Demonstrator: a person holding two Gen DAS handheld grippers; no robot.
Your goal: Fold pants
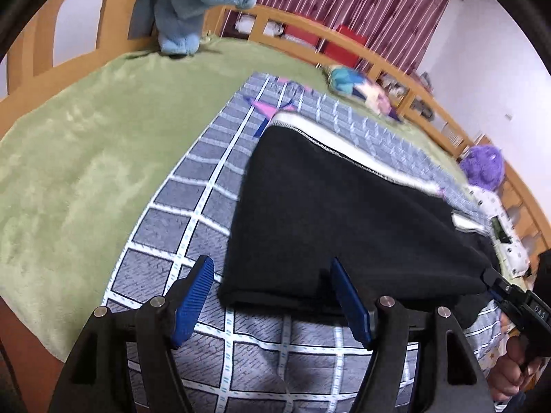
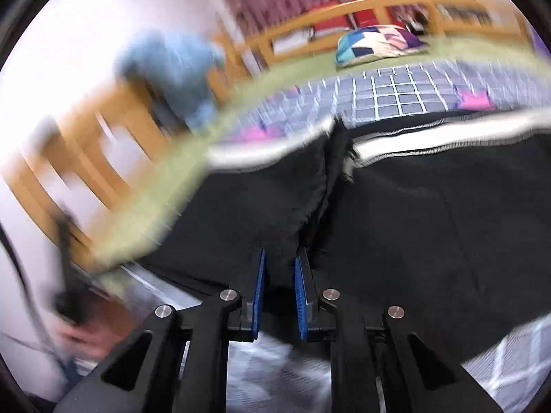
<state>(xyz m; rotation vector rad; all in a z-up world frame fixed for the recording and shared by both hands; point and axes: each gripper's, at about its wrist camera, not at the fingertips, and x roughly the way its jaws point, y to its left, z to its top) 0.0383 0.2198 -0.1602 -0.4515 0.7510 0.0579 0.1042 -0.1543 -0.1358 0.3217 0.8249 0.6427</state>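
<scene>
**Bed and what lies on it**

I see a wooden-railed bed (image 1: 347, 44) covered by a green fleece blanket (image 1: 79, 158). On the blanket lies a grey-blue checked sheet (image 1: 193, 186) with white grid lines and pink patches. The black pants (image 1: 330, 213) with a white side stripe lie on that sheet. A patchwork pillow (image 2: 378, 43) rests on the green blanket near the far rail. A blue plush toy (image 1: 186, 10) sits at the blanket's far corner, and a purple plush (image 1: 482, 165) sits at the right edge.
</scene>
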